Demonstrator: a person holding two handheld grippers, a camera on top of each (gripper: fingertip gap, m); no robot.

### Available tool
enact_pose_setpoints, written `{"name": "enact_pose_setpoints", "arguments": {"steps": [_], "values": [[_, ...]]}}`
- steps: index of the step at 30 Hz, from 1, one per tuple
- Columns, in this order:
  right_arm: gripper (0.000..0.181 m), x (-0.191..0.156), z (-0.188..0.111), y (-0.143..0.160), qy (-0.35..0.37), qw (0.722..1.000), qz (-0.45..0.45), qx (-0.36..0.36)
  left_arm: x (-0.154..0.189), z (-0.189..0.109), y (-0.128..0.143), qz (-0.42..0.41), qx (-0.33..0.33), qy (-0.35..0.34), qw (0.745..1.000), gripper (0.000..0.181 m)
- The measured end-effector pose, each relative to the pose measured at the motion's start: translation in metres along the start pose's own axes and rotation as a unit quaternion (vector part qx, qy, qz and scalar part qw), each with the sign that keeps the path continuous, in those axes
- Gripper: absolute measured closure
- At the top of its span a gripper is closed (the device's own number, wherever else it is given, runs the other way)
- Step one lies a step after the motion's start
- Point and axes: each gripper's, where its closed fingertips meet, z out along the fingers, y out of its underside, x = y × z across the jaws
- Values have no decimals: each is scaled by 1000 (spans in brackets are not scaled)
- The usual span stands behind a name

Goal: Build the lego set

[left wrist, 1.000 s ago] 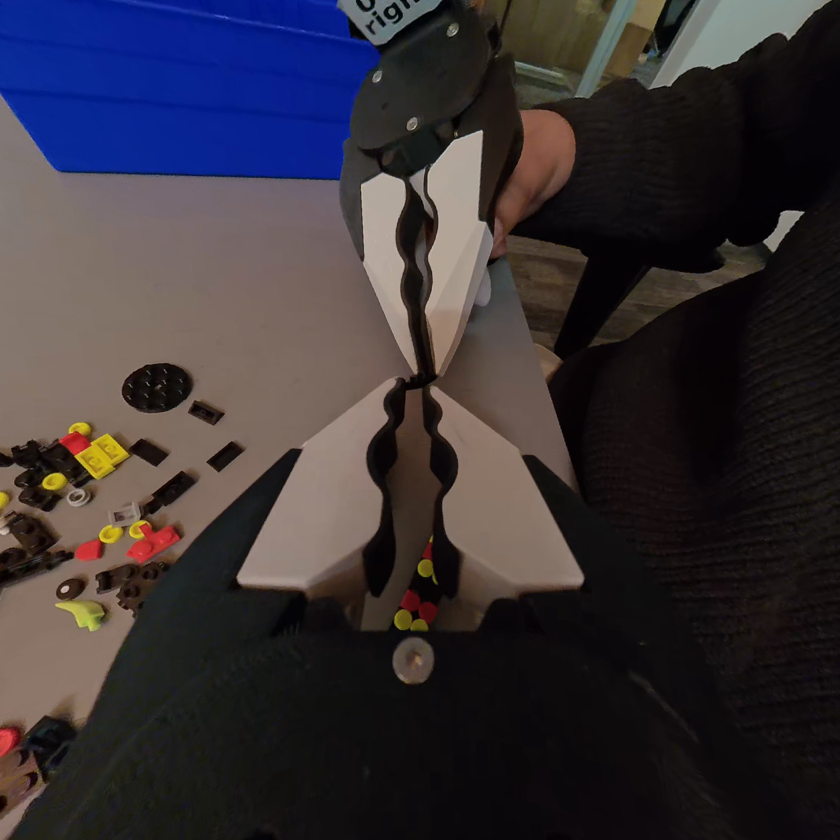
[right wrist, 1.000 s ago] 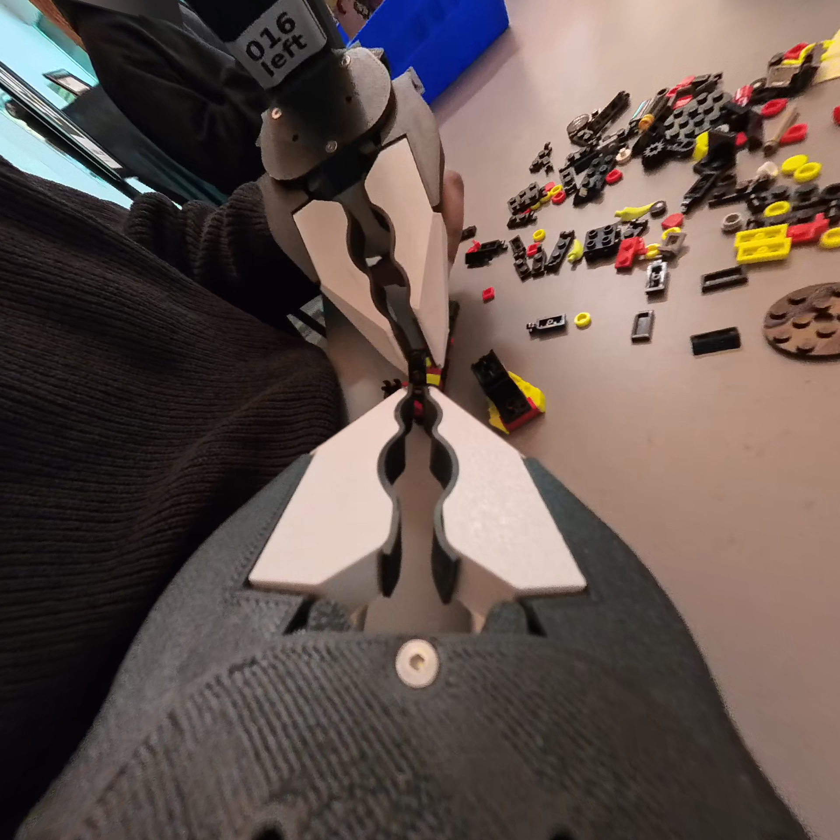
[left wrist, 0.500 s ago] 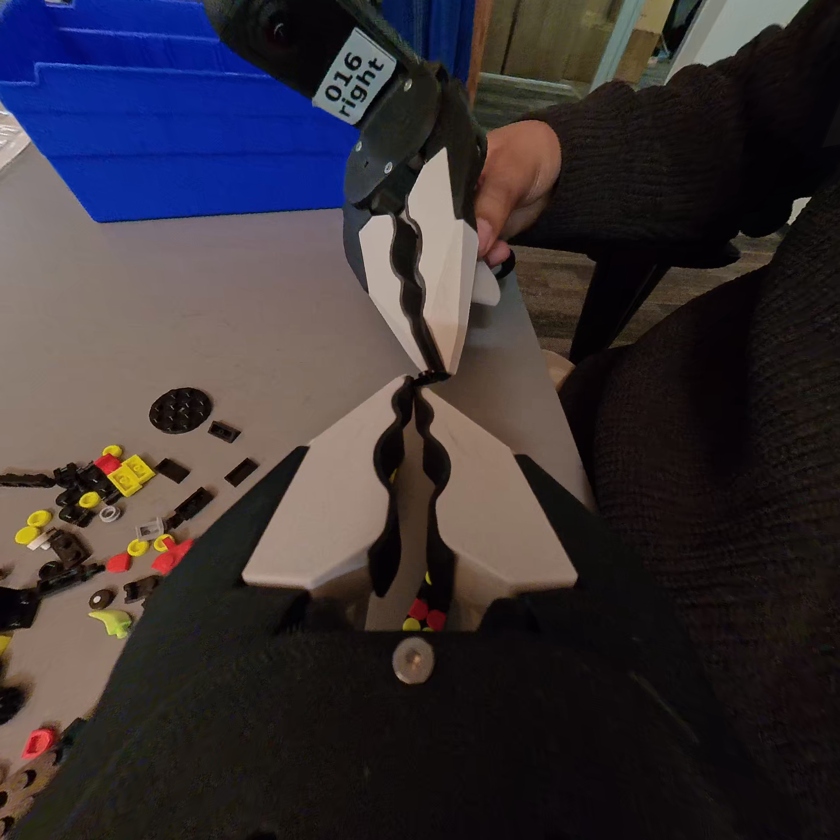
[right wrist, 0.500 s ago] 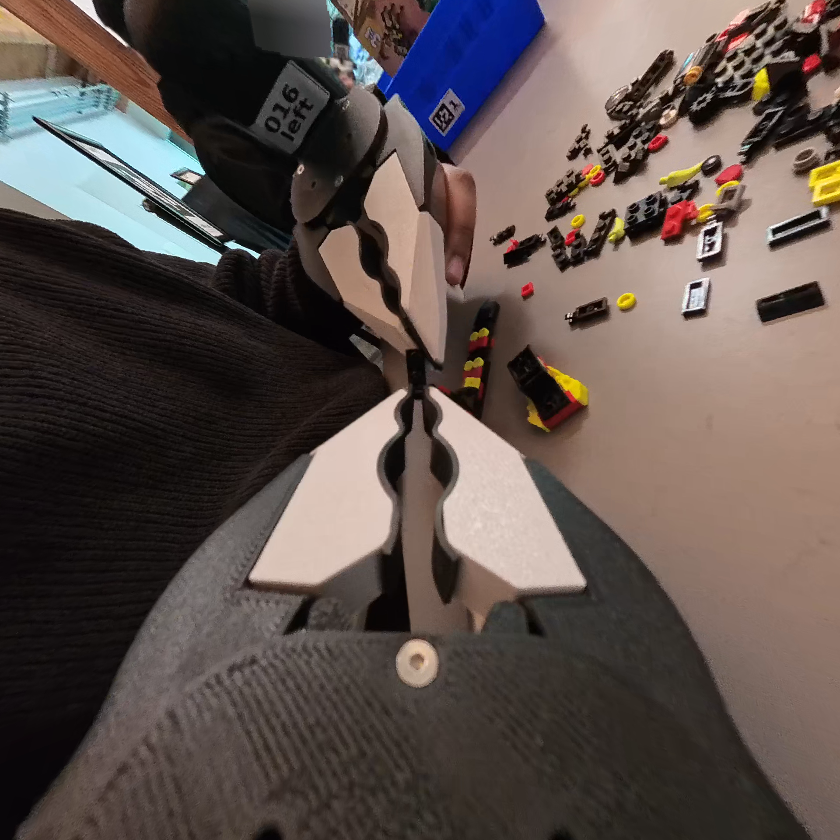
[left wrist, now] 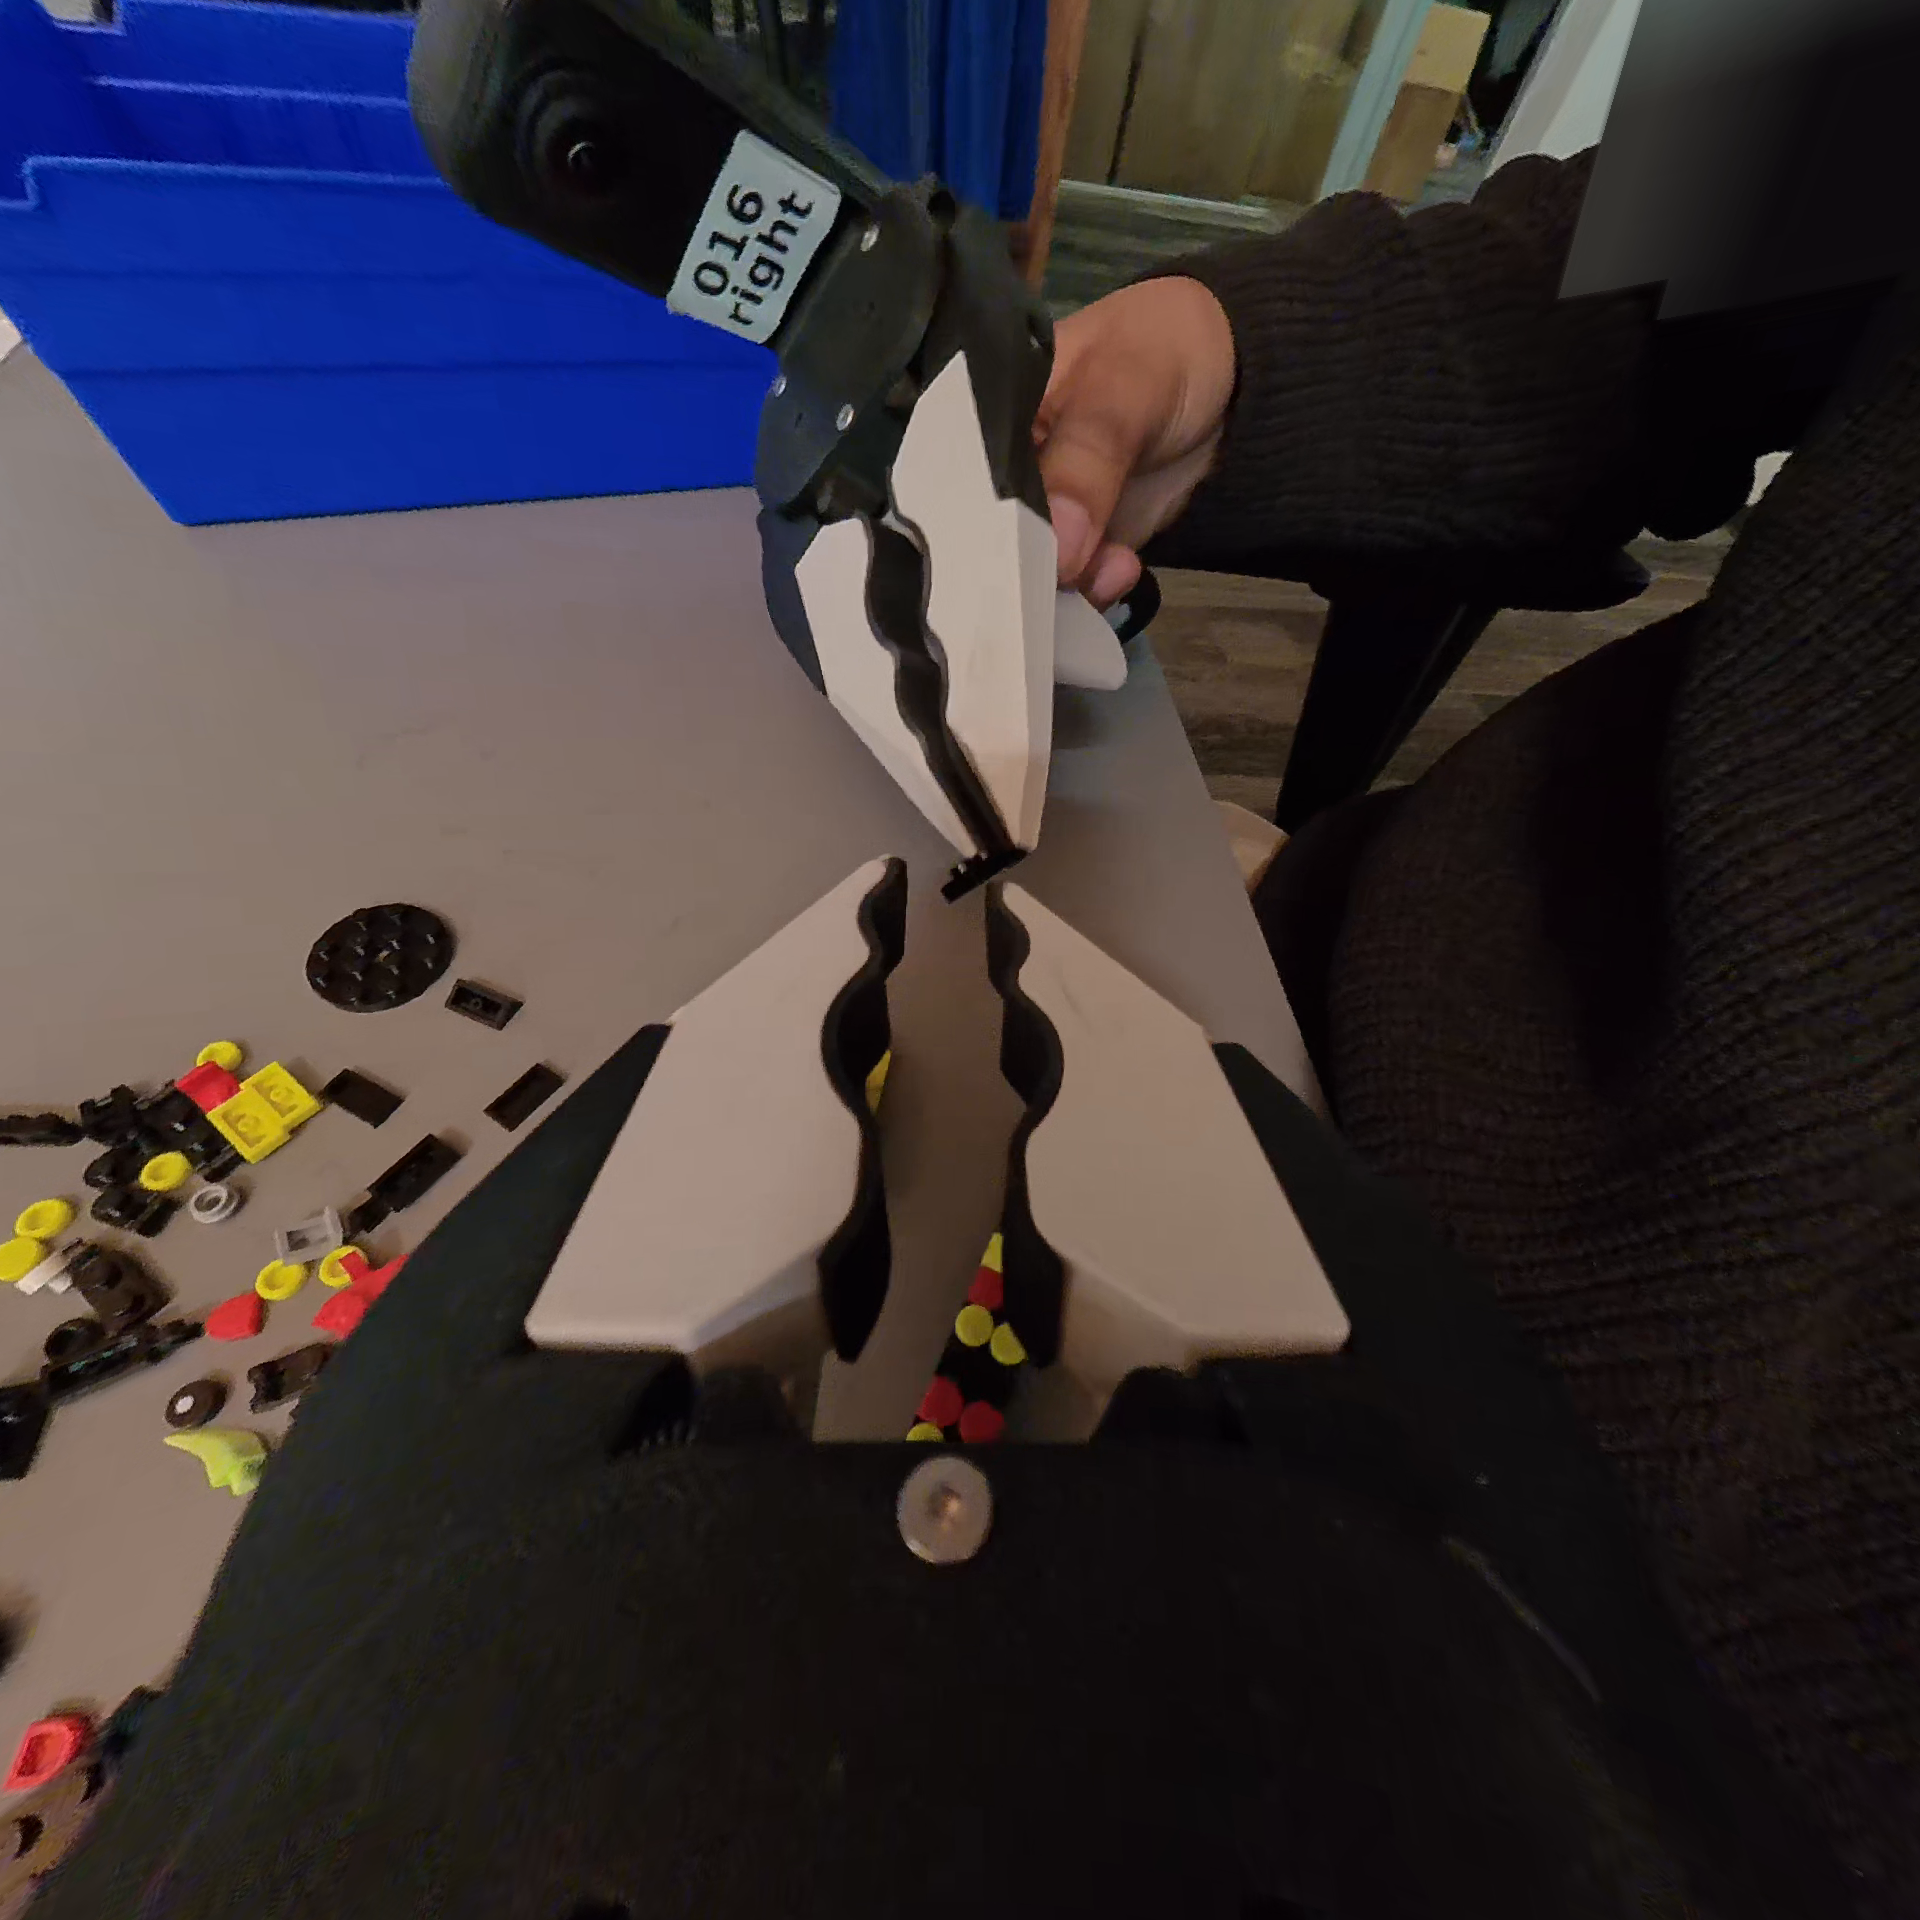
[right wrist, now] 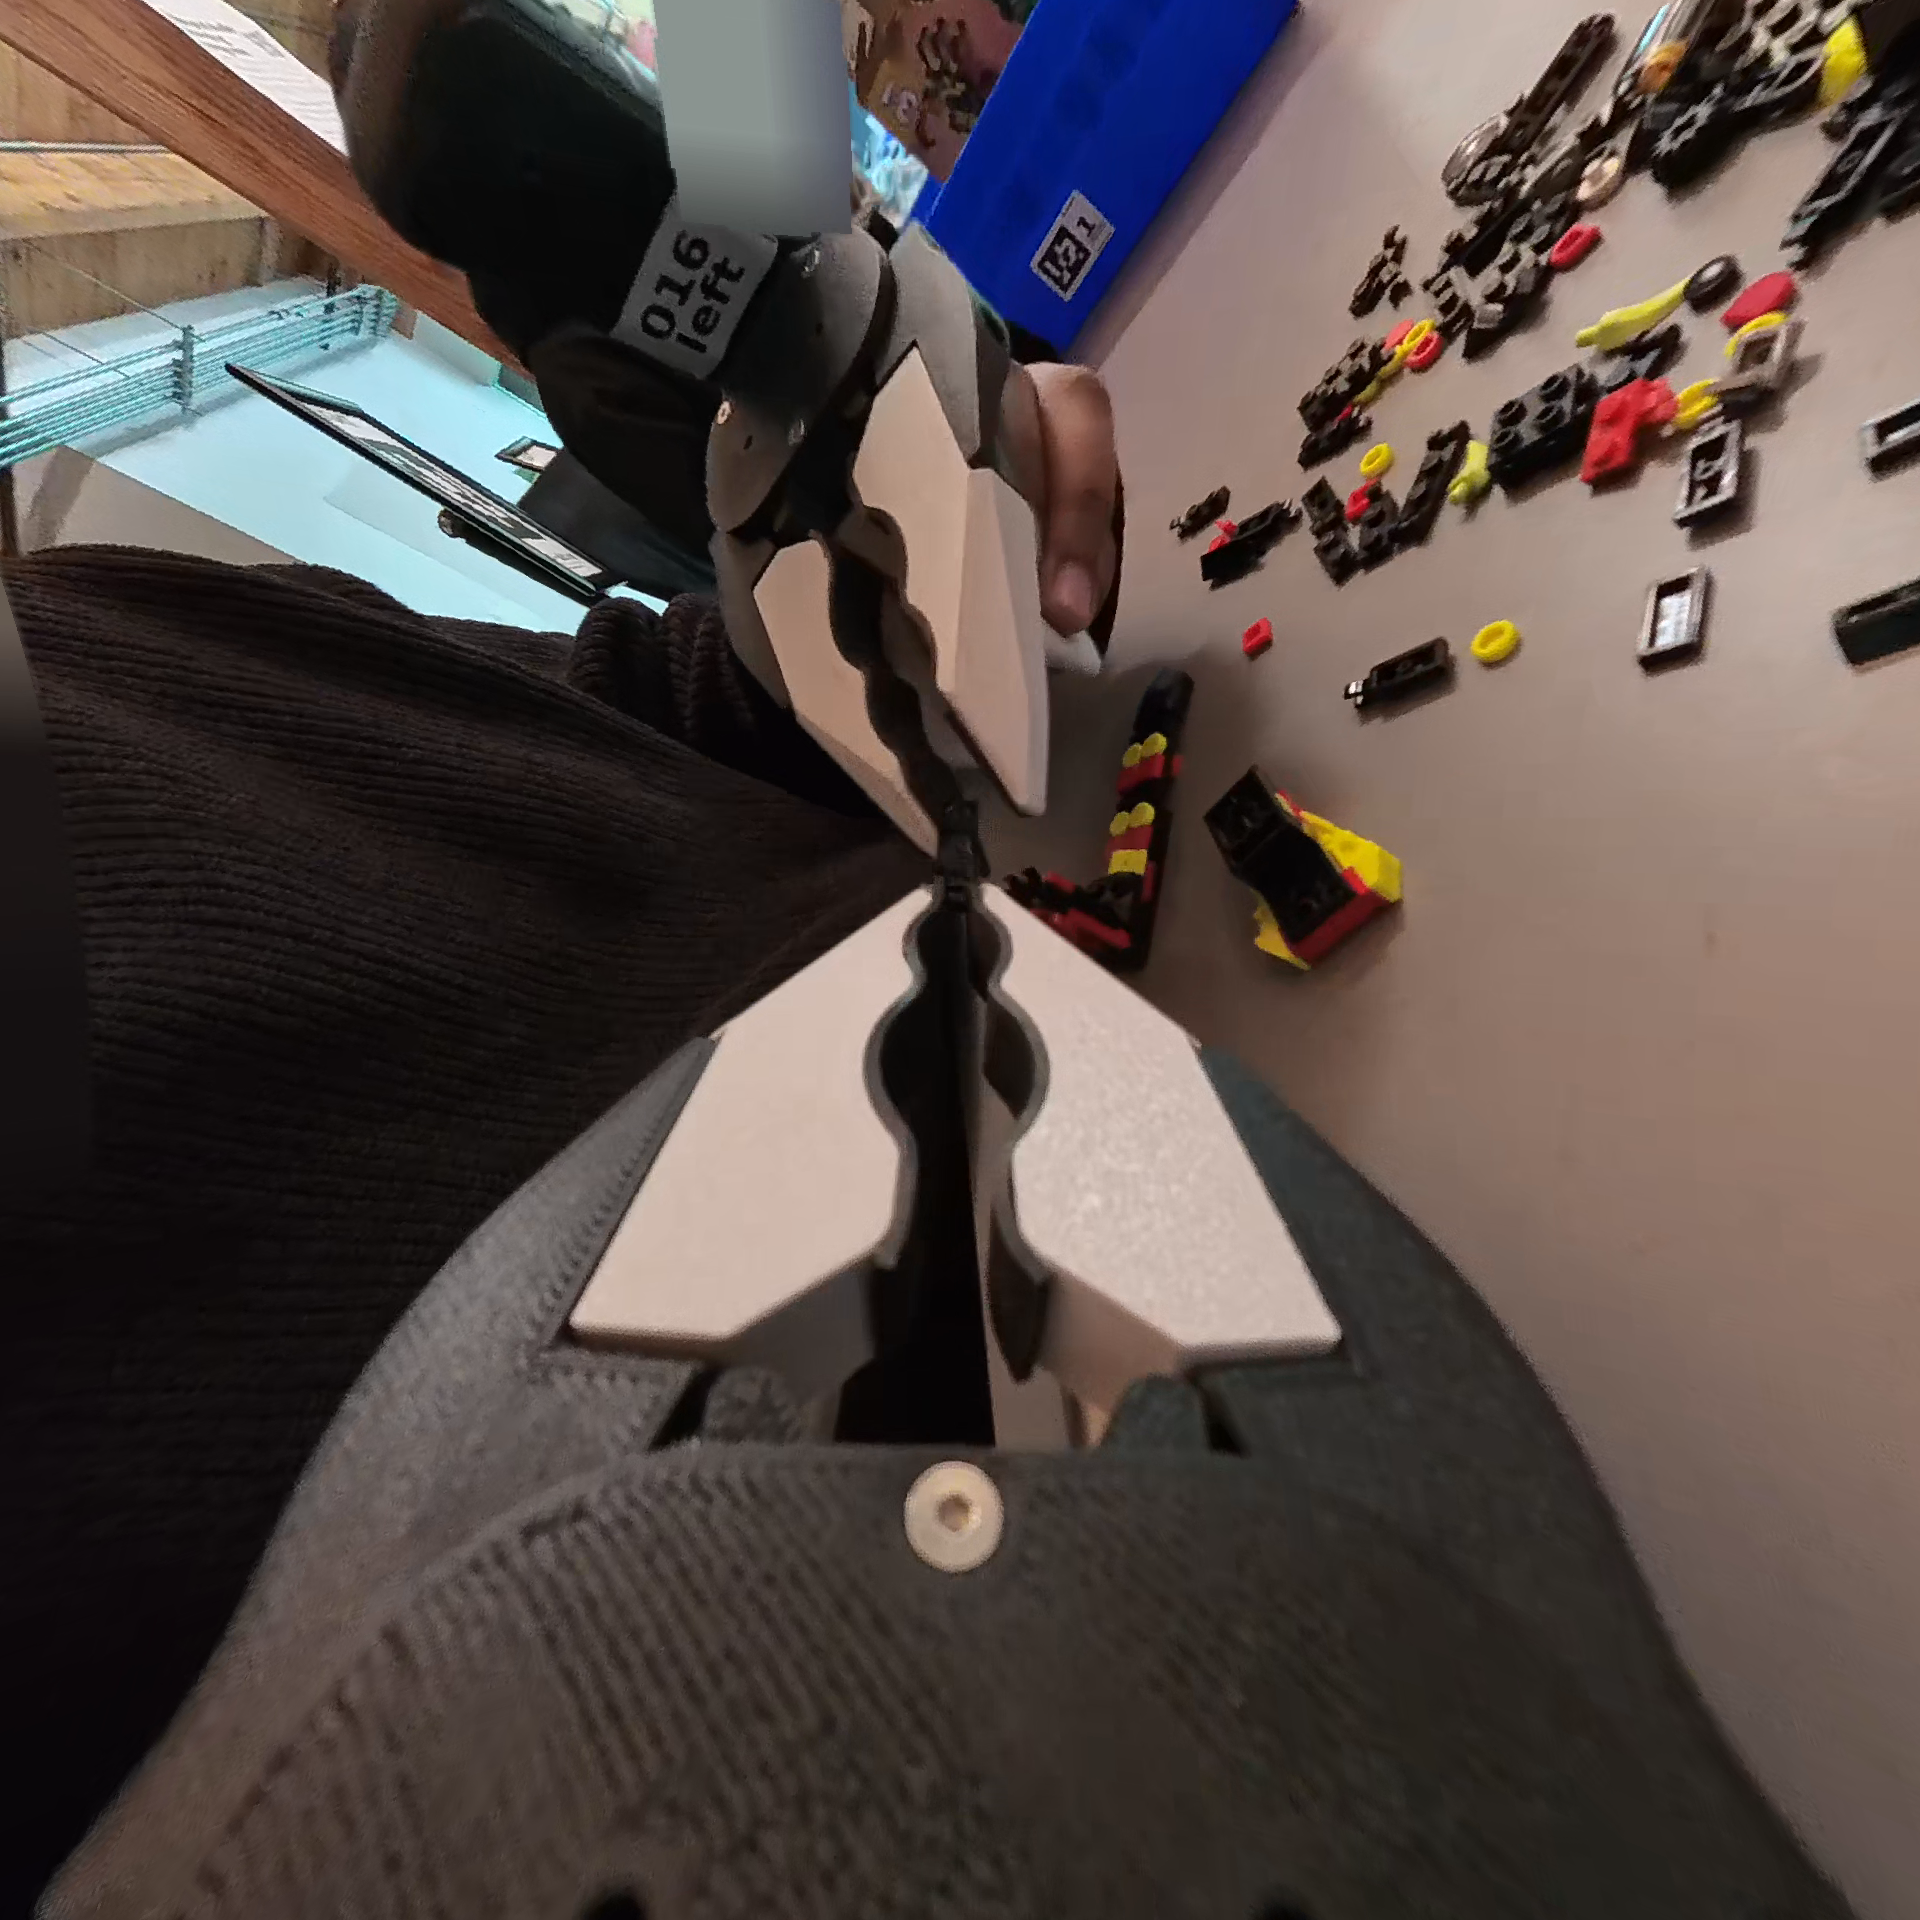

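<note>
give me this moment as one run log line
left gripper: open | right gripper: shut on small black piece | held above table | loose bricks untouched

The counter (left wrist: 436, 727) is smooth and matt grey. On it, the lego pieces (left wrist: 249, 1117) are glossy hard plastic, black, red and yellow. Behind them the blue bin (left wrist: 312, 343) is plastic with a dull sheen. The left hand-held gripper (left wrist: 943, 894) has matt pale fingers (left wrist: 727, 1143) lined in black, a ridged printed-plastic body and a bright metal screw (left wrist: 943, 1509). The sleeve (left wrist: 1455, 343) is ribbed dark knit.
</note>
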Motion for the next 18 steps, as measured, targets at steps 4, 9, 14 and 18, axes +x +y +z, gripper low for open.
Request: {"name": "enact_pose_setpoints", "arguments": {"steps": [4, 9, 14, 18], "values": [[181, 1, 1, 3, -7, 1000, 20, -6, 7, 0, -1, 2, 0, 19, 1000, 174], [179, 0, -2, -3, -3, 1000, -5, 7, 5, -2, -3, -25, 6, 28, 999, 177], [169, 2, -15, -29, 99, 980, -169, 46, -7, -6, -6, -200, 25, 70, 977, 178], [158, 4, -21, -33, 272, 849, -452, -18, -15, -14, -19, -424, 98, 174, 883, 178]]}}
